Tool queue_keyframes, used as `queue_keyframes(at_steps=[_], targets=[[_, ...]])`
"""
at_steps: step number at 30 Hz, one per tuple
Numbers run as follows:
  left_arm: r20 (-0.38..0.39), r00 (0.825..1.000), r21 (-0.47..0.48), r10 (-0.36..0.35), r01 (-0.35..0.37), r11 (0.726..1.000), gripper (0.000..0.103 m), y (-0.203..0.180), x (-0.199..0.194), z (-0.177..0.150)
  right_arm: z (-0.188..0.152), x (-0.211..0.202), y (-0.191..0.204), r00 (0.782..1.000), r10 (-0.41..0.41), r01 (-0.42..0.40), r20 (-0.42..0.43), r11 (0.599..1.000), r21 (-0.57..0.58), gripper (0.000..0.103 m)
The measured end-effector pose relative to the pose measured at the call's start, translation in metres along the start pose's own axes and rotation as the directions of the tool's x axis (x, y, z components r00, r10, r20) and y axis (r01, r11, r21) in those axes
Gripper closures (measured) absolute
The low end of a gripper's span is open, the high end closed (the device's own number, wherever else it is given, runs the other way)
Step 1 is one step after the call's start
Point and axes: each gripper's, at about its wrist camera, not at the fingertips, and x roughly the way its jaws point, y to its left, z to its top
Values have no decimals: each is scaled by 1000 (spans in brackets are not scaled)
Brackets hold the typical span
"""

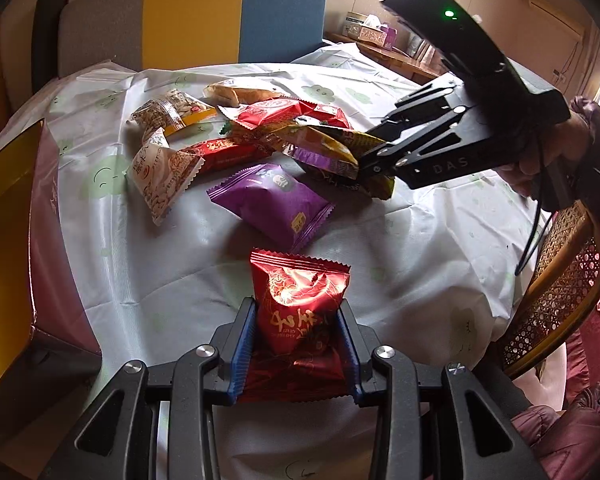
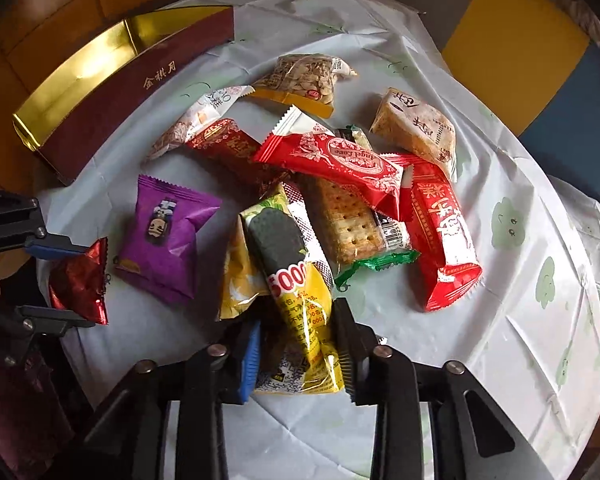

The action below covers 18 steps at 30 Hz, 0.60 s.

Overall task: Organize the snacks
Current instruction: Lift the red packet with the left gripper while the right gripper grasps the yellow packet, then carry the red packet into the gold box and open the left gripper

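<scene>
A shiny red foil snack packet (image 1: 300, 292) stands upright between the blue pads of my left gripper (image 1: 297, 309), which is shut on it just above the white tablecloth (image 1: 420, 248). The right wrist view shows the same packet (image 2: 80, 284) at the far left. My right gripper (image 2: 298, 316) points steeply down at the near edge of the snack pile. Its pads press both sides of a yellow packet (image 2: 304, 308) with a dark biscuit picture. In the left wrist view that gripper (image 1: 374, 164) bites the yellow packet (image 1: 340, 148) from the right, with a person's hand (image 1: 540, 160) on its handle.
A purple packet (image 2: 164, 232) lies alone between the two grippers. Behind it is a heap of red, clear and cracker packets (image 2: 340, 168). A maroon box with a gold inside (image 2: 140, 80) lies open at the table's left edge. A wicker chair (image 1: 552, 292) stands to the right.
</scene>
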Motion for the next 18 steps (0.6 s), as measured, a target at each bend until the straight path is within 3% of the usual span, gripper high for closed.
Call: queue_keyframes(at_steps=[7, 12, 18], targets=[[28, 1000, 16, 8, -9, 1000, 65, -4, -10, 5, -13, 2, -8, 999, 32, -33, 12, 995, 93, 73], [107, 994, -43, -12, 17, 999, 65, 8, -41, 18, -12, 5, -12, 999, 52, -53, 12, 992, 116, 72], [198, 980, -170, 29, 5, 985, 65, 46, -84, 35, -14, 4, -12, 999, 32, -33, 13, 995, 99, 71]])
